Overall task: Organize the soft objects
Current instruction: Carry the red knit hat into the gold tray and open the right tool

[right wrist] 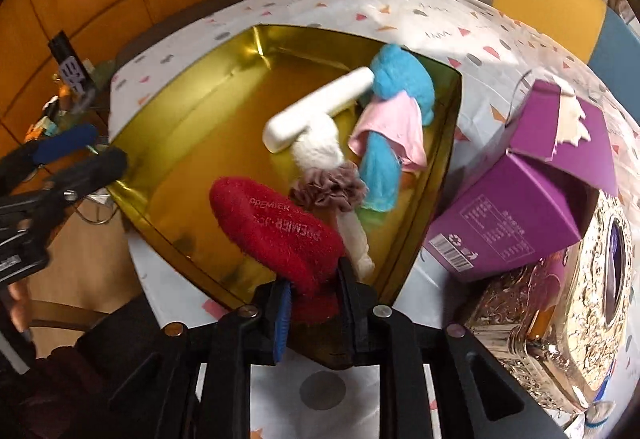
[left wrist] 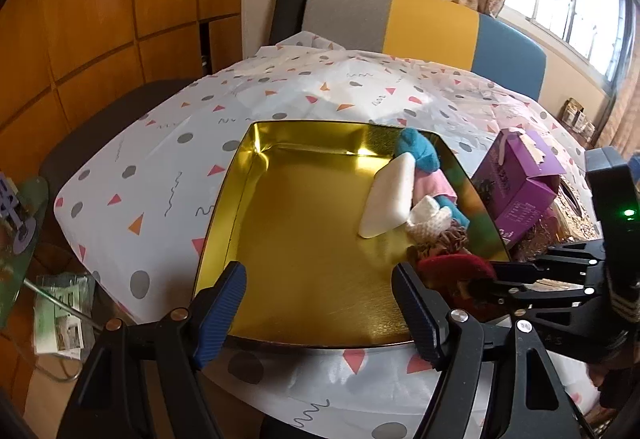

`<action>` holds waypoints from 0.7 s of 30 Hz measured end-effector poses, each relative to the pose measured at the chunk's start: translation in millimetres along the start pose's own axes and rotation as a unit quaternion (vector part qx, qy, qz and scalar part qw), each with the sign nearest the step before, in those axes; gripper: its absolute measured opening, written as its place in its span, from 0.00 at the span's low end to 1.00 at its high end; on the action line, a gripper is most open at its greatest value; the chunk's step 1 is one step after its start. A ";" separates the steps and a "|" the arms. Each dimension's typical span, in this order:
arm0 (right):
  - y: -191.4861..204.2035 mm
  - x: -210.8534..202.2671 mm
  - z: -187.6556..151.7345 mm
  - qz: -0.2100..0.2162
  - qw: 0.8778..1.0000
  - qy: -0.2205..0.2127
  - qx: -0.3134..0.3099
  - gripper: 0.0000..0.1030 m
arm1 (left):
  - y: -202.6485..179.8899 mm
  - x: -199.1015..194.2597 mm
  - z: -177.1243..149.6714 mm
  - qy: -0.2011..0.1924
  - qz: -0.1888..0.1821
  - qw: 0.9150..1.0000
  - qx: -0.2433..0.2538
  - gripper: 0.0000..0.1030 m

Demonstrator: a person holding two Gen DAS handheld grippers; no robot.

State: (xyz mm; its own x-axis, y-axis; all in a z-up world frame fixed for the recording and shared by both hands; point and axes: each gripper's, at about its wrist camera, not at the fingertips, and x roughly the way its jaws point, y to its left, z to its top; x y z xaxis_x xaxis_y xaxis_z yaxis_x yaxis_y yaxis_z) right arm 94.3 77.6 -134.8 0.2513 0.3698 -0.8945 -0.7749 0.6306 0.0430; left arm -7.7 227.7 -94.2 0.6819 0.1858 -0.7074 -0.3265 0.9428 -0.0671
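The red sock (right wrist: 280,235), clamped in the right gripper (right wrist: 312,299), is best released into the gold tin (right wrist: 192,143) at seven o'clock of the white foam block (right wrist: 320,107), while the left gripper (left wrist: 320,303), jaws apart and empty, is kept clear.

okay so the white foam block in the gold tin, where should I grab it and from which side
Grip the white foam block across its thin faces near the free rounded end, coming from above on the tin's open side; its far end is wedged against the blue plush.
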 end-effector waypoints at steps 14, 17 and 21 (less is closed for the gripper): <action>-0.6 -14.5 -8.0 -0.009 1.000 -0.027 0.012 0.37 | -13.6 -7.0 1.3 -0.008 -0.003 1.000 0.018 0.75; -1.5 -25.1 -10.5 -0.009 0.999 -0.038 0.009 0.39 | -15.3 -9.4 2.3 -0.013 -0.003 1.000 0.020 0.76; -7.7 -41.8 -17.4 -0.004 0.999 -0.052 0.013 0.39 | -19.4 -11.0 3.1 -0.015 -0.003 1.000 0.024 0.76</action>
State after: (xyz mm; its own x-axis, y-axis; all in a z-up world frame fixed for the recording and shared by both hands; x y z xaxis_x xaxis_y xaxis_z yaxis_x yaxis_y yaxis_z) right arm 79.7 45.4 -105.5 0.3177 0.4328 -0.8437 -0.7575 0.6510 0.0487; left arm -6.8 208.3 -82.9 0.7030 0.1882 -0.6858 -0.2909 0.9561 -0.0358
